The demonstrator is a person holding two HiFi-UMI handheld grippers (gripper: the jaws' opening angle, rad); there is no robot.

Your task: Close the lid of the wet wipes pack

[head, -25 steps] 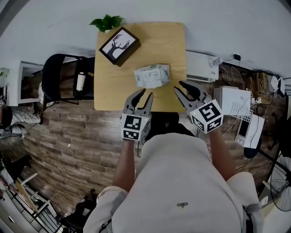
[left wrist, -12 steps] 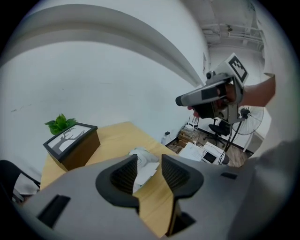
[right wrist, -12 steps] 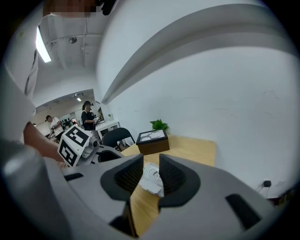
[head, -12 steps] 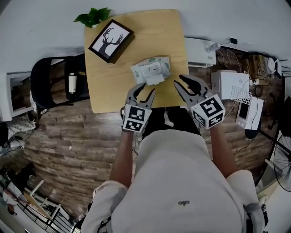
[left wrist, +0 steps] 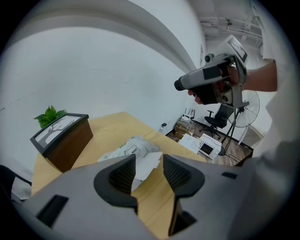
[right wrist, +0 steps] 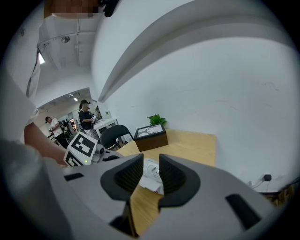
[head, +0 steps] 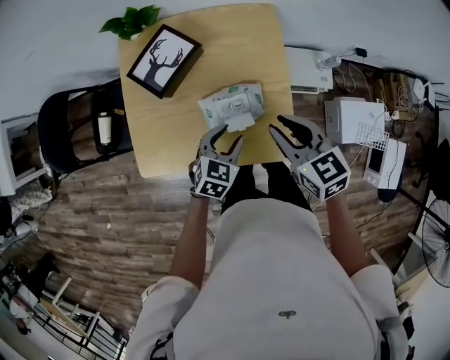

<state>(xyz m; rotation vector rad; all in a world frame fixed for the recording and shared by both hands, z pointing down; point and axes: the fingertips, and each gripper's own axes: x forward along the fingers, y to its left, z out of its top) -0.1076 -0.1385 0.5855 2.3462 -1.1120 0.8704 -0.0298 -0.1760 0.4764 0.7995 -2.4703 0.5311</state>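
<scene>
- A dark chair (head: 63,126) is seen beyond the left edge of the wooden table (head: 232,42).
- A green plant (head: 130,20) is seen at the far left corner, with a framed deer picture (head: 163,60) just beside it.
- The left gripper (head: 226,137) is held over the near edge, close to the pack. Its jaws have just been opening and are spread wide, with nothing gripped between them.
- The wet wipes pack (head: 230,104) is laid near the near edge, right of the middle. Its white lid (head: 240,122) is flipped open towards that edge.
- The right gripper (head: 276,125) is held by the near right corner, just right of the pack, with its jaws apart and empty.
- White devices (head: 355,126) are seen on the floor beyond the right edge.
</scene>
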